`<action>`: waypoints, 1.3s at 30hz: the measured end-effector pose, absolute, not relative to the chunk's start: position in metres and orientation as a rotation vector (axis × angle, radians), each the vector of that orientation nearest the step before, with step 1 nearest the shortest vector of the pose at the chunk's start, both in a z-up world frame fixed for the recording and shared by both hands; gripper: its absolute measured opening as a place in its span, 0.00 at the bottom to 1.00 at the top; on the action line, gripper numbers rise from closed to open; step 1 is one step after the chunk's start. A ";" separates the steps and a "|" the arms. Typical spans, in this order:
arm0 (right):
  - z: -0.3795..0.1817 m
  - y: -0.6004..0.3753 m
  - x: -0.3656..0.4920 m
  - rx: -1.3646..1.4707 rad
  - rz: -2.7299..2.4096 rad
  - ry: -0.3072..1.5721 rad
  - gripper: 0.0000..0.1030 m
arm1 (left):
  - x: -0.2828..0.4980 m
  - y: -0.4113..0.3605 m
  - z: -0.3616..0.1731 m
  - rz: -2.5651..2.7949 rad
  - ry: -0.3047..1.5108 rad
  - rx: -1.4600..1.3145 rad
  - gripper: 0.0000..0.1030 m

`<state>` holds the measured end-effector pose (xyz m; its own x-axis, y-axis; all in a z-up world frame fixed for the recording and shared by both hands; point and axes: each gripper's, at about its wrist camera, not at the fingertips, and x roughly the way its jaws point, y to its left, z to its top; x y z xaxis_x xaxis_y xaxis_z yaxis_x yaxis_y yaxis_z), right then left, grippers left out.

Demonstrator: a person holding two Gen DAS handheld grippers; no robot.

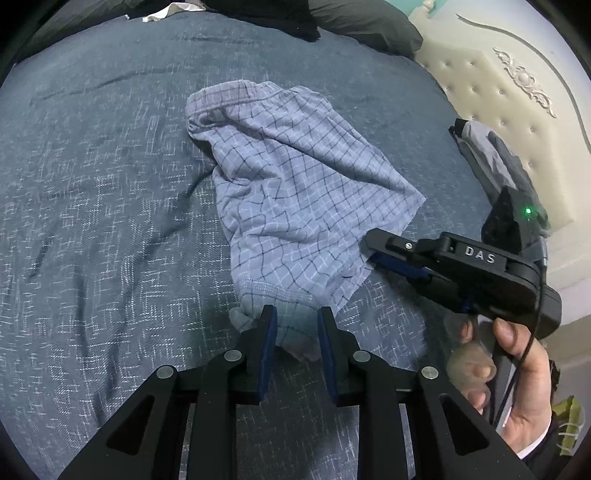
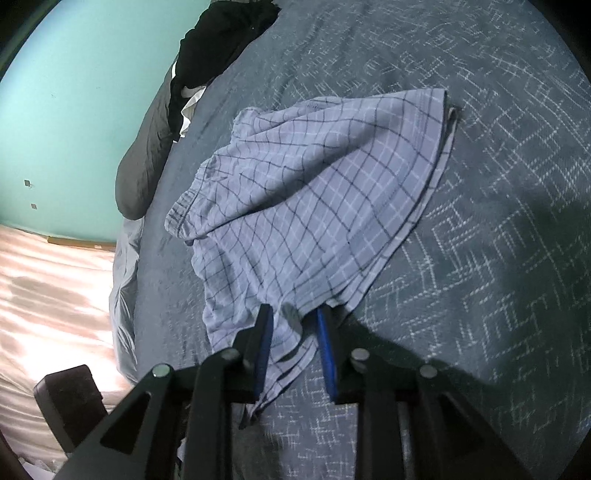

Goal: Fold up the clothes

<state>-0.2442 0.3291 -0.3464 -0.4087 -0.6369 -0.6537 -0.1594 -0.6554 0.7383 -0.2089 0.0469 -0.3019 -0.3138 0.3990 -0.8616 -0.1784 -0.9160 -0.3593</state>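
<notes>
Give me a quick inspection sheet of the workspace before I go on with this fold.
Surface: bed cover, dark blue with a pale woven pattern, lightly creased.
Job's things: checked shorts, crumpled, one layer flopped over, not yet folded flat.
Clutter: black garment and grey pillow at the bed's far edge; grey item by the headboard.
Grippers: left gripper, jaws apart, hem bunched between them; right gripper, jaws apart around an edge of the shorts. Neither is clamped.
Cables: black cable runs from the right gripper past the hand.
Surroundings: tufted cream headboard, turquoise wall.
</notes>
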 end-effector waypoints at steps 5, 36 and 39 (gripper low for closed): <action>-0.343 0.329 -0.241 1.466 -2.152 -1.077 0.06 | -0.207 0.054 -0.300 2.265 -0.258 -1.562 0.24; -0.338 0.346 -0.236 1.403 -2.131 -1.151 0.01 | -0.208 0.068 -0.301 2.201 -0.189 -1.548 0.02; -0.336 0.348 -0.236 1.405 -2.134 -1.140 0.01 | -0.209 0.071 -0.304 2.166 -0.162 -1.578 0.02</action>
<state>-0.2361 0.3483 -0.3361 -0.4518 -0.6547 -0.6060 -0.1400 -0.6188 0.7729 -0.2085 0.0710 -0.3038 -0.2421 0.4235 -0.8730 -0.2886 -0.8904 -0.3519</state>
